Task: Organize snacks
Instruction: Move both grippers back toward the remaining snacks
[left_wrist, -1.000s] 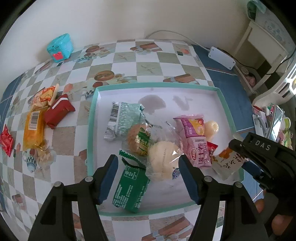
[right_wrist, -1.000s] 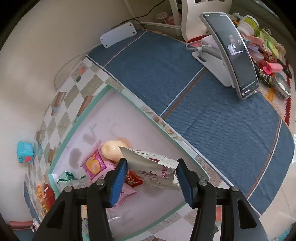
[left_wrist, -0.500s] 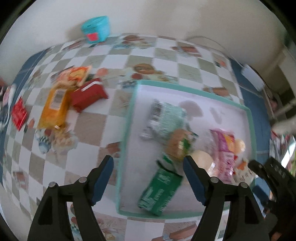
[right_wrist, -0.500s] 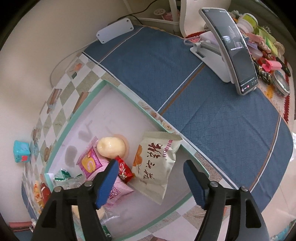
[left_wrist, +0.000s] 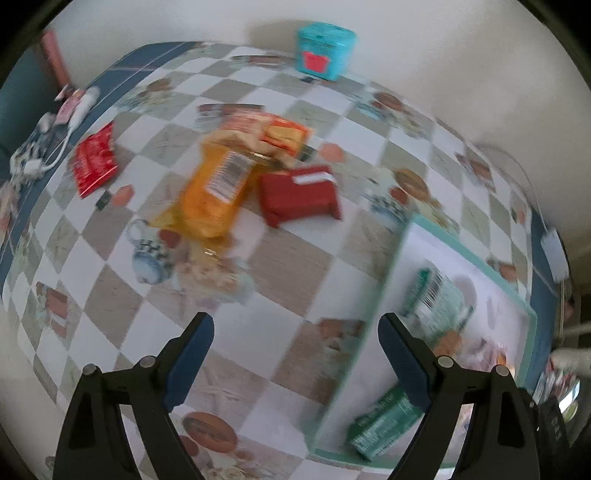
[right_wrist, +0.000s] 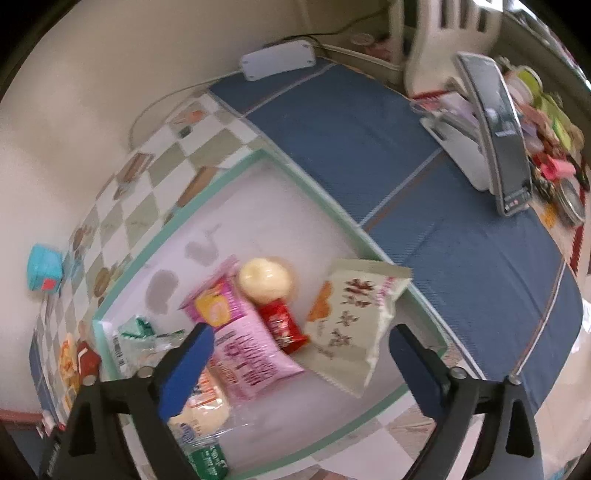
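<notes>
My left gripper (left_wrist: 295, 321) hangs over the checkered cloth just left of the teal-rimmed tray (left_wrist: 391, 273), its jaws opening with nothing between them. Ahead of it lie an orange packet (left_wrist: 214, 192), a red packet (left_wrist: 299, 195), a yellow-orange packet (left_wrist: 280, 134), a clear bag of small sweets (left_wrist: 210, 273) and a small red sachet (left_wrist: 94, 160). My right gripper (right_wrist: 301, 332) is over the tray (right_wrist: 317, 188), jaws opening and empty. Below it a beige packet (right_wrist: 354, 325) rests against the tray's right rim, beside a small red packet (right_wrist: 282, 325), a pink packet (right_wrist: 240, 343) and a round bun (right_wrist: 264, 278).
A teal box (left_wrist: 325, 50) stands by the wall. A phone on a white stand (right_wrist: 498, 133) and small clutter sit on the blue cloth (right_wrist: 424, 206) at right. A white power box (right_wrist: 277, 61) lies at the back. Cables (left_wrist: 44, 147) lie at the far left.
The right gripper let go of the beige packet, which now lies in the tray, and its jaws widened. The left gripper swung left from above the tray to the loose snacks, rolling and widening.
</notes>
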